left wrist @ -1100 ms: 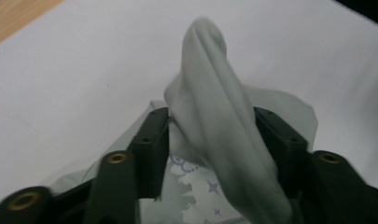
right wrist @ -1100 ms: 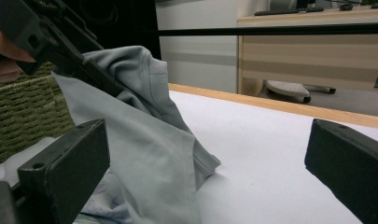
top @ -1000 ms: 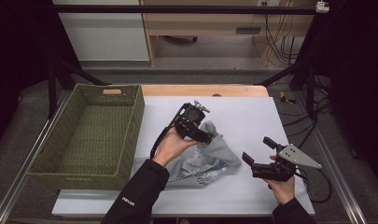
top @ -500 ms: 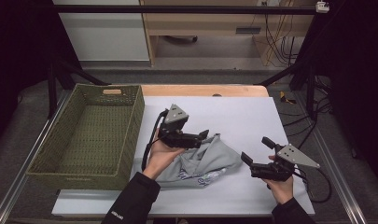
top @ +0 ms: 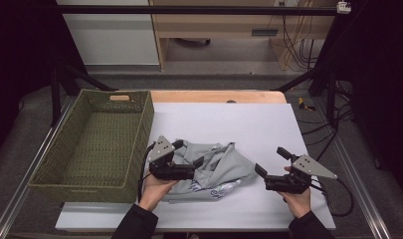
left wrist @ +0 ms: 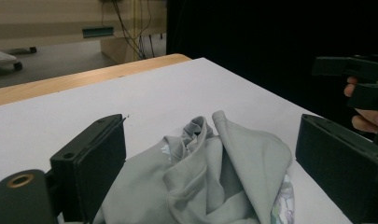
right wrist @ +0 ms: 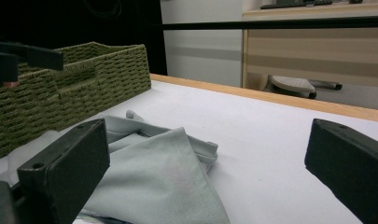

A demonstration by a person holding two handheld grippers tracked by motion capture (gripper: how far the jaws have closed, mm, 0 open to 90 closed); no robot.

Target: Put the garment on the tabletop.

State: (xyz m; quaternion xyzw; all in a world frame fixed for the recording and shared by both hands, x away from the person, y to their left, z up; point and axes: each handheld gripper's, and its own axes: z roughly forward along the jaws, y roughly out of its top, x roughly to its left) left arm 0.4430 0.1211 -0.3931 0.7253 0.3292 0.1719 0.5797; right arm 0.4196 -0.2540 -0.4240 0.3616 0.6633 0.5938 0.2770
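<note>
Lower centre of the high view: left gripper (top: 189, 158), jaws just opened wide, over the grey garment (top: 216, 167) crumpled on the white table (top: 249, 124), apparently not gripping it; lower right, right gripper (top: 269, 162) spread wide, empty; upper left, woven basket (top: 97, 144)

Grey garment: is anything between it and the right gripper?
Nothing visible. The right gripper has its jaws open, facing the grey garment across a bare strip of white table. The left gripper sits open over the garment's far side.
</note>
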